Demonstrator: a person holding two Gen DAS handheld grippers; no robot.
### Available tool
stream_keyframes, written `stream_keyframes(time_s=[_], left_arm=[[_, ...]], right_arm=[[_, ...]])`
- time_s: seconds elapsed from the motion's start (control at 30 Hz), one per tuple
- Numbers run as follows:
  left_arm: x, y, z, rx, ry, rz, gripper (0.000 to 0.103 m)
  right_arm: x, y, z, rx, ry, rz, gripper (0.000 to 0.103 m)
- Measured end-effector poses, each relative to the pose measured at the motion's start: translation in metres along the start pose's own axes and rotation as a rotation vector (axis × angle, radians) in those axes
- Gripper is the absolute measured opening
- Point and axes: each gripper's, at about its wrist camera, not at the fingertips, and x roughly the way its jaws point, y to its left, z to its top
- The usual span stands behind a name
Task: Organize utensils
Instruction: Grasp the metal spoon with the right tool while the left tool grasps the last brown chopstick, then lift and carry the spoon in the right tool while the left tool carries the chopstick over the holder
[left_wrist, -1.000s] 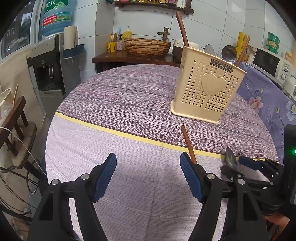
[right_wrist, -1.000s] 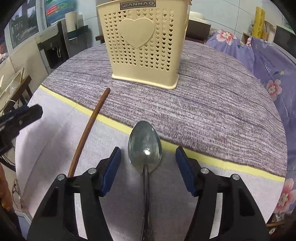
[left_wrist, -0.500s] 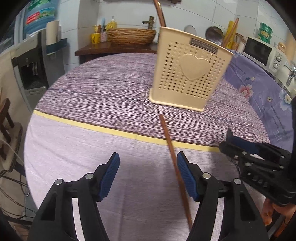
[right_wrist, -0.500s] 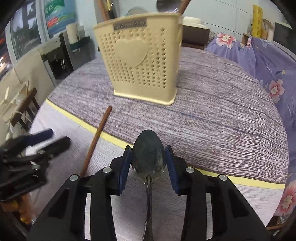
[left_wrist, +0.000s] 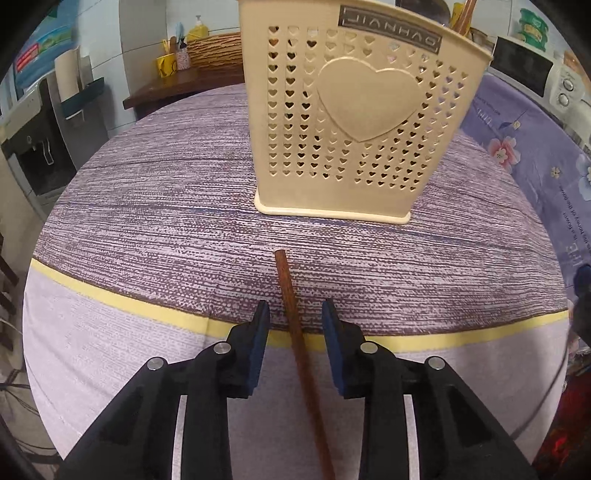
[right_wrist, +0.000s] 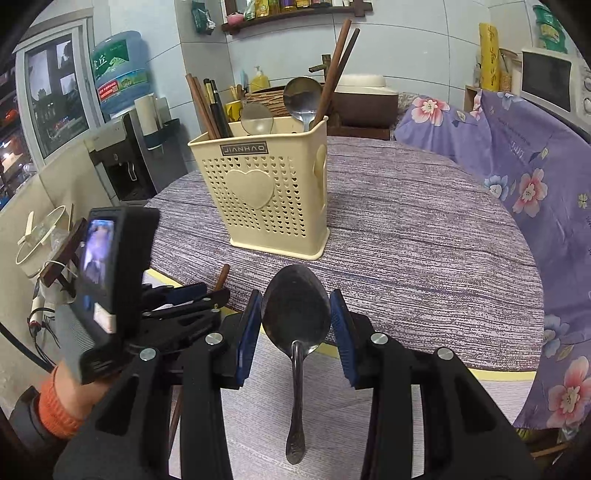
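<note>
Left hand-held gripper (left_wrist: 294, 334): jaws closing around the chopstick (left_wrist: 295, 328), pads not yet on it as far as we can see. Chopstick lies flat on the tabletop (left_wrist: 147, 221), tip towards 12 o'clock, just short of the holder (left_wrist: 354, 122).

Right hand-held gripper (right_wrist: 293, 325): half closed on the spoon (right_wrist: 295, 314), pads against the bowl edges, spoon looks lifted clear of the cloth, handle hanging back towards 6 o'clock. Holder at 11 o'clock from it.

Progress, our read: holder already carries chopsticks and two spoons; these two pieces are what's left, neither dropped in yet.

Chopstick: dark brown wood, long, thin, round. Spoon: dull metal, tarnished bowl, patterned handle end.
</note>
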Motion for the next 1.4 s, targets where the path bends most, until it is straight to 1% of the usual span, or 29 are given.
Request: stream_keyframes(time_s=[0.17,0.23,0.3,0.53,0.67,0.73,0.83,0.93,1.1,1.2,1.3,1.4], left_arm=[[0.001,-0.003,0.004,0.015,0.003,0.023,0.024],[0.002,-0.003,0.006,0.018,0.003,0.034,0.015],[0.003,-0.002,0.008,0.015,0.003,0.038,0.010],[0.005,-0.005,0.011,0.010,-0.010,0.039,0.008],[0.004,-0.003,0.012,-0.005,-0.013,0.019,0.008],[-0.003,0.001,0.015,-0.011,-0.035,0.014,0.008],[-0.026,0.005,0.016,-0.023,-0.091,-0.010,0.008],[-0.062,0.015,0.021,-0.049,-0.171,-0.045,0.008],[-0.118,0.035,0.031,-0.076,-0.303,-0.079,0.008],[-0.142,0.046,0.035,-0.103,-0.361,-0.090,0.008],[-0.157,0.054,0.037,-0.124,-0.399,-0.098,0.008],[-0.159,0.058,0.036,-0.130,-0.411,-0.104,0.008]], right_arm=[[-0.004,0.004,0.002,-0.009,-0.015,-0.003,0.038],[-0.005,0.004,0.002,-0.012,-0.019,-0.007,0.038],[-0.005,0.004,0.002,-0.009,-0.020,-0.006,0.038],[-0.003,0.004,0.000,-0.012,-0.018,-0.007,0.038],[-0.002,0.003,0.000,-0.008,-0.022,-0.002,0.038],[-0.001,0.003,-0.001,-0.006,-0.022,0.002,0.038],[-0.002,0.002,-0.001,-0.002,-0.026,0.008,0.038],[-0.004,0.001,-0.001,0.004,-0.037,0.025,0.038],[-0.007,0.001,0.000,0.009,-0.046,0.053,0.038],[-0.008,0.001,0.001,0.009,-0.052,0.070,0.038],[-0.010,-0.001,0.004,0.019,-0.059,0.088,0.038],[-0.011,-0.001,0.006,0.027,-0.065,0.090,0.038]])
